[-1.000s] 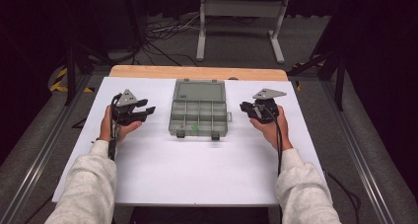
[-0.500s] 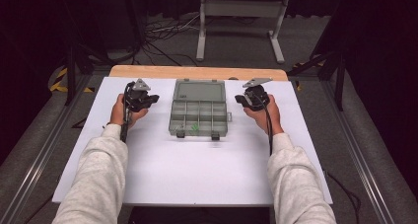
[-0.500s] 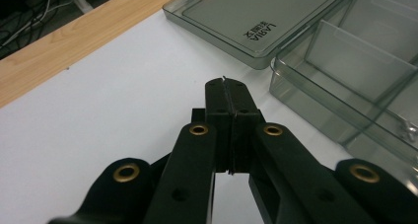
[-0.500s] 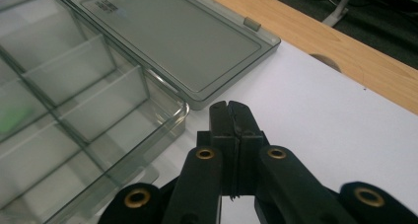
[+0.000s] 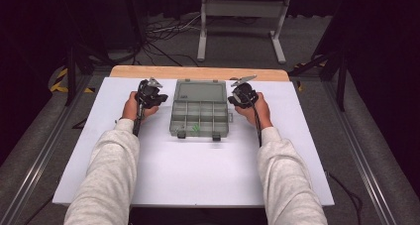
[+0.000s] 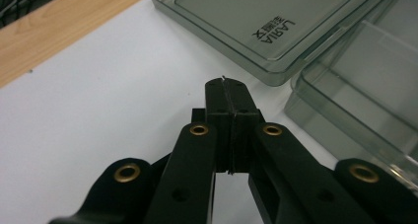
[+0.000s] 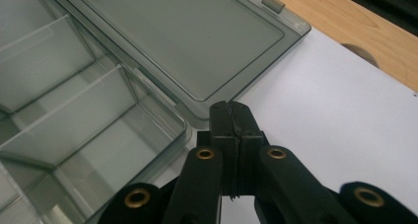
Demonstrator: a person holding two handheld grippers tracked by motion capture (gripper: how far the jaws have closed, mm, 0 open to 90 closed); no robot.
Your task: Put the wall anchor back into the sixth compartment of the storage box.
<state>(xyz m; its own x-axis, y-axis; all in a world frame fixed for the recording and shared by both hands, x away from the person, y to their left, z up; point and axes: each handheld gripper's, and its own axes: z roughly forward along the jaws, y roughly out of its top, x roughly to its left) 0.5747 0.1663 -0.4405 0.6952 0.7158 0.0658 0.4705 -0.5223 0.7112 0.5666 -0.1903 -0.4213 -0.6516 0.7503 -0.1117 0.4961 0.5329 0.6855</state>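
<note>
Compared with a second ago, both hands are sitting farther up the white table (image 5: 198, 175), now flanking the lid end of the open compartment box (image 5: 200, 117). The left gripper (image 5: 157, 97) is pointing at the lid's left edge, its jaws pressed together on nothing. The right gripper (image 5: 234, 97) is doing likewise opposite, jaws closed and empty.

A clear grey-tinted plastic compartment box (image 5: 200, 117) lies open and flat on the white surface (image 5: 198, 175). Its lid (image 5: 200, 91) is folded back toward twelve o'clock, and the empty divided tray faces up toward six o'clock.
</note>
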